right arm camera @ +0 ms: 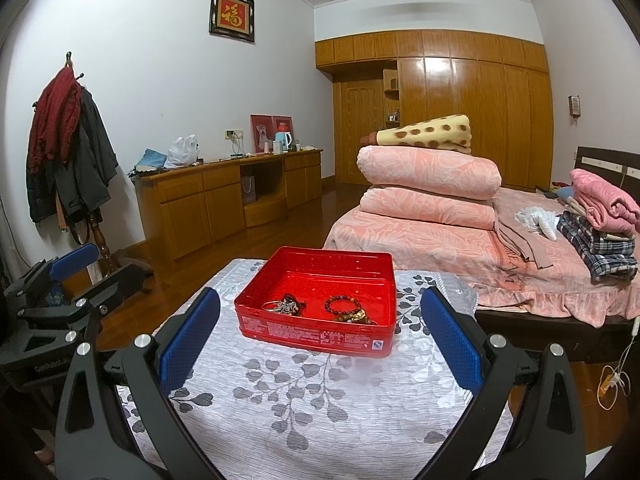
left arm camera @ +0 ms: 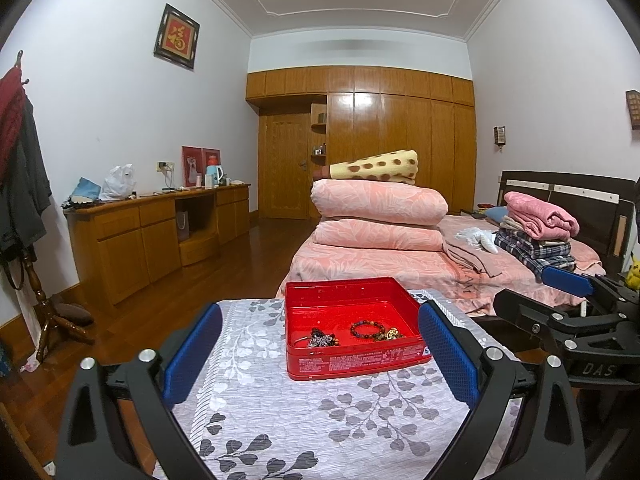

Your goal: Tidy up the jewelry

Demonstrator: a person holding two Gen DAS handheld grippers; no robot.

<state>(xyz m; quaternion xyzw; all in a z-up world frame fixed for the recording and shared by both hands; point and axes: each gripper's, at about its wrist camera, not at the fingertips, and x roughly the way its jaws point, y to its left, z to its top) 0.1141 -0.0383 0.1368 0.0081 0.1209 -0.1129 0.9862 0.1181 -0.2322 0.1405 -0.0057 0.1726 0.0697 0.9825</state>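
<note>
A red tin box (left arm camera: 352, 366) (right arm camera: 320, 334) sits open on a table under a grey leaf-print cloth (left arm camera: 304, 424) (right arm camera: 304, 392). Inside lie a beaded bracelet (left arm camera: 367, 329) (right arm camera: 342, 304), a gold-coloured piece (left arm camera: 393, 334) (right arm camera: 359, 315) and a dark tangled cluster with a silver ring (left arm camera: 320, 339) (right arm camera: 286, 305). My left gripper (left arm camera: 320, 354) is open just short of the box, its blue pads (left arm camera: 192, 356) wider than the tin. My right gripper (right arm camera: 320, 336) is open too, pads (right arm camera: 452, 340) either side of the box's near wall. Both hold nothing.
A bed (left arm camera: 440, 268) with stacked pink quilts (left arm camera: 380, 216) and folded clothes (right arm camera: 600, 220) stands behind the table on the right. A wooden dresser (right arm camera: 224, 200) lines the left wall, with a coat rack (right arm camera: 68, 140) near it. Wooden floor lies between. Cables (right arm camera: 616, 376) trail at the right.
</note>
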